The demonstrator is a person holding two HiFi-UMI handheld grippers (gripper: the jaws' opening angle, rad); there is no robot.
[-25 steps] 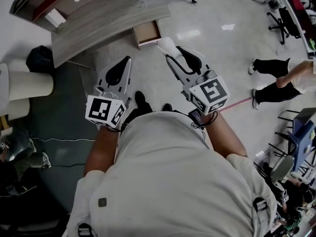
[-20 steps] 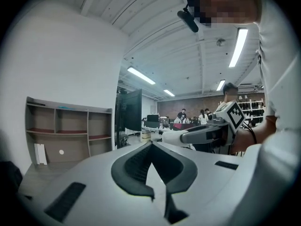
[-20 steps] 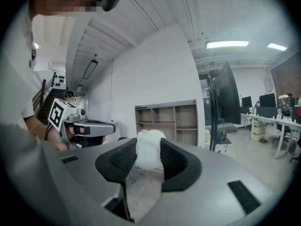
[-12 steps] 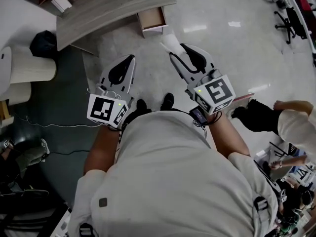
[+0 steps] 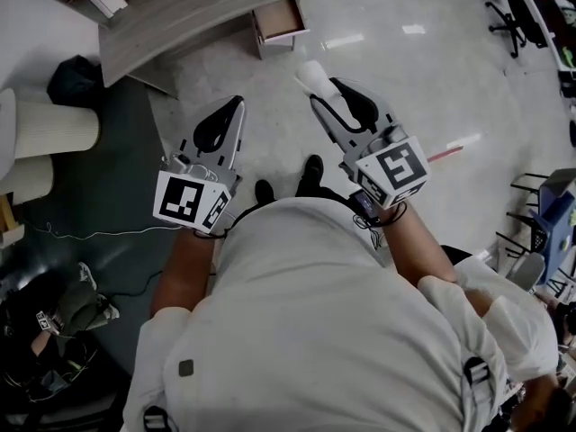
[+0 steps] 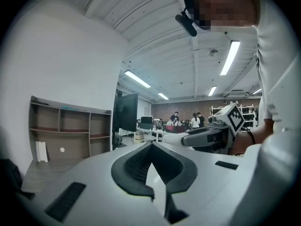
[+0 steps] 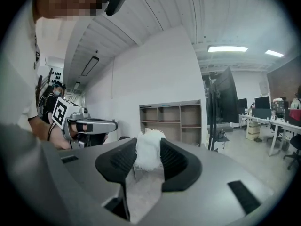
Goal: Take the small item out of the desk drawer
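My right gripper (image 5: 322,88) is shut on a small white fluffy item (image 5: 310,76), held over the pale floor well short of the desk. In the right gripper view the white fluffy item (image 7: 148,153) sits squeezed between both dark pads of the right gripper (image 7: 148,147). My left gripper (image 5: 236,106) is shut with nothing in it, and its tips meet in the left gripper view (image 6: 151,146). The grey desk (image 5: 198,12) stands at the top, its small drawer (image 5: 279,18) pulled open toward me. I cannot see into the drawer.
A black bag (image 5: 72,79) and a white ribbed cylinder (image 5: 49,133) sit left of the desk on a dark floor mat (image 5: 117,196). An open shelf unit (image 7: 181,121) stands against the wall. Office chairs (image 5: 517,25) are at far right, and a seated person (image 5: 54,331) at lower left.
The desk and open drawer have slid toward the top of the head view as I back away. Both grippers keep their pose. The person walking at right has left the view.
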